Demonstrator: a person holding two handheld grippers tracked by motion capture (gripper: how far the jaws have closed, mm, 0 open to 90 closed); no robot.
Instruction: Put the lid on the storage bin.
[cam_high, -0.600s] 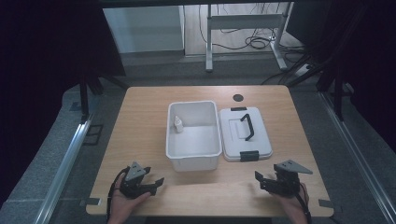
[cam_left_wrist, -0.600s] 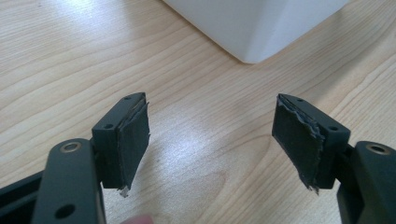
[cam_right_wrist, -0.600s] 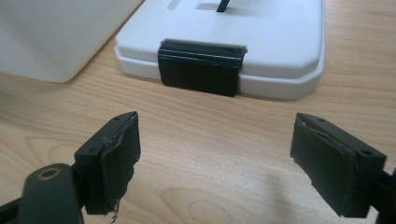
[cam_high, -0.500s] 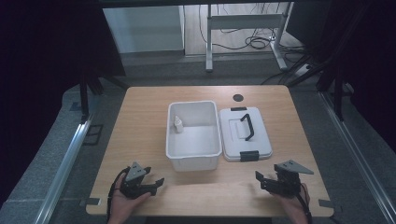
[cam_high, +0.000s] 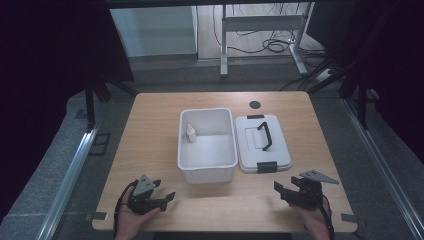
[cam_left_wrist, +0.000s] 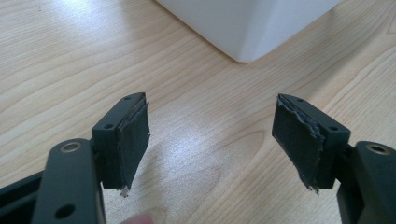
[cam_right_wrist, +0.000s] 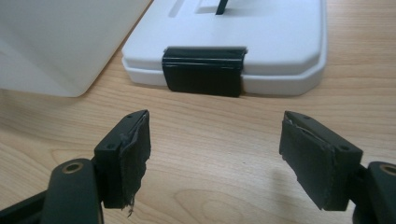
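Note:
An open white bin (cam_high: 207, 167) stands mid-table with a small white bottle (cam_high: 191, 133) upright in its far left corner. Its white lid (cam_high: 252, 148), with a black handle (cam_high: 265, 135) and black clips, lies flat just right of it. My left gripper (cam_high: 165, 196) rests low near the front left edge, open and empty; its own view has the bin's near corner (cam_left_wrist: 247, 32) ahead of its jaws (cam_left_wrist: 210, 135). My right gripper (cam_high: 278, 188) sits near the front right, open and empty, facing the lid's front clip (cam_right_wrist: 204, 70) across bare wood (cam_right_wrist: 215, 154).
The wooden table (cam_high: 150, 135) has a round black cable hole (cam_high: 255, 104) at the back. Beyond the far edge are a desk frame and cables on the floor. Metal rails run along both sides below the table.

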